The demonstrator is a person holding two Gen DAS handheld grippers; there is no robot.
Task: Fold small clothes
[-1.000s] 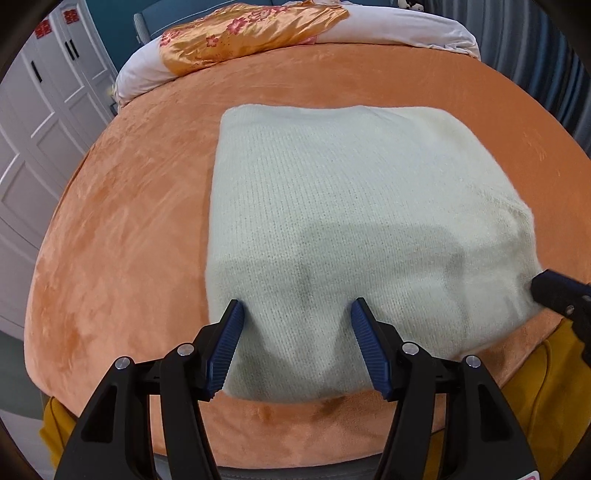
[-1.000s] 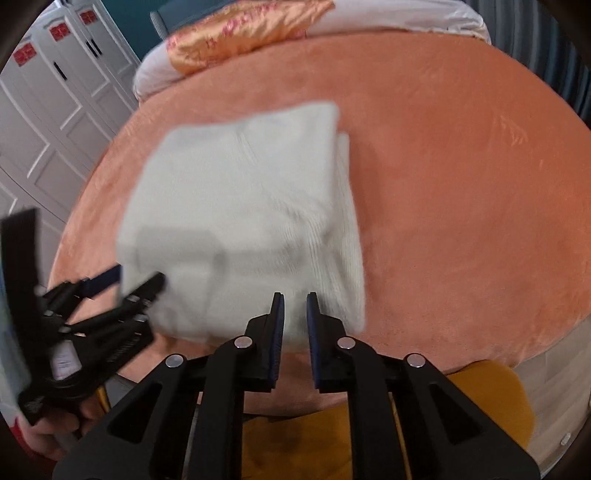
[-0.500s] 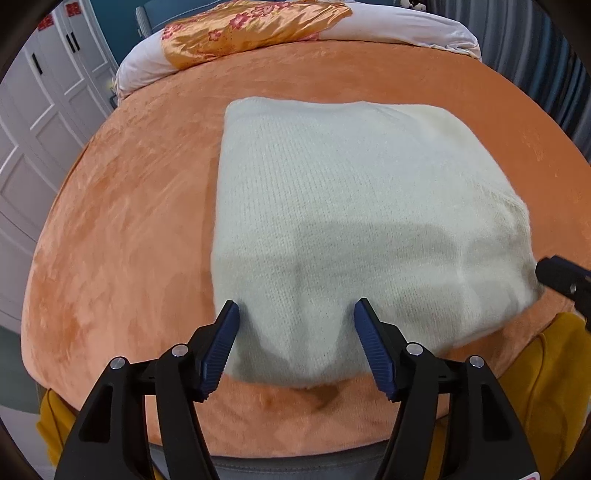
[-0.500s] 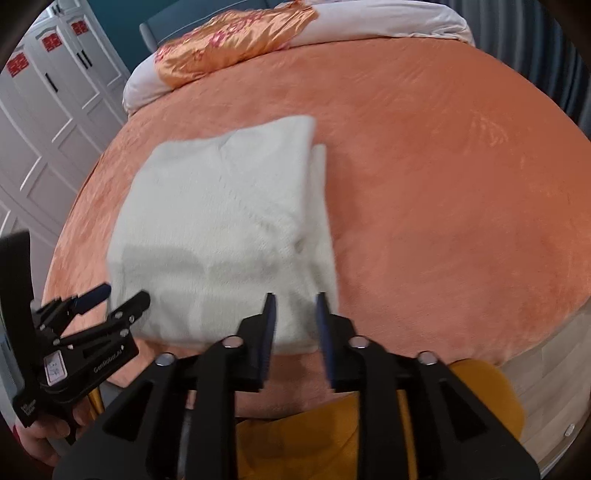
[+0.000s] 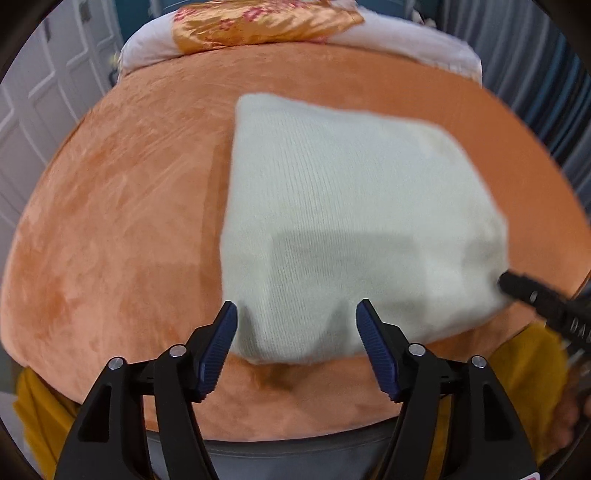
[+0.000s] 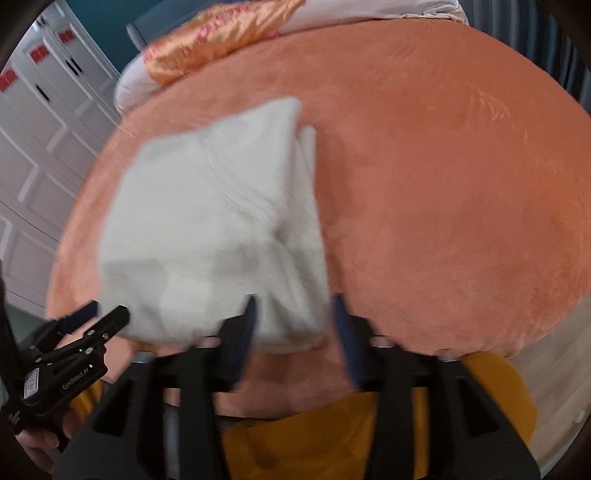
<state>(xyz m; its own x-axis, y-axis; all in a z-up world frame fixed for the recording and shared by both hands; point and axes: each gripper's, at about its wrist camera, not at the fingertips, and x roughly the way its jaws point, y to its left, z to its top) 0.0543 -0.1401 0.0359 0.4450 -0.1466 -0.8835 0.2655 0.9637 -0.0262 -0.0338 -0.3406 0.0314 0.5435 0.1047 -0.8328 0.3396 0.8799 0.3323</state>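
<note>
Nearest, at the bottom of the left wrist view, my left gripper (image 5: 297,328) has its fingers spread and widening, up from a narrower gap a second ago. They straddle the near edge of the cream knit garment (image 5: 354,221) without pinching it.

At the bottom of the right wrist view, my right gripper (image 6: 293,325) has gone from almost pressed together a second ago to well apart, and its fingers are blurred as they part. The garment's near right corner (image 6: 295,325) lies between them, released.

The garment sits folded into a squarish stack on the orange bed cover (image 5: 110,221), centre of both frames near the bed's front edge. Along its right side a second layer (image 6: 308,147) pokes out from under the top one.

Both grips let go, so I judge this fold placed. What remains, as I read it, is a check of that uneven right edge.

Farthest, at the top of the frame, a patterned orange pillow (image 5: 258,22) lies on white bedding, with white cupboard doors (image 6: 48,122) at the upper left.
</note>
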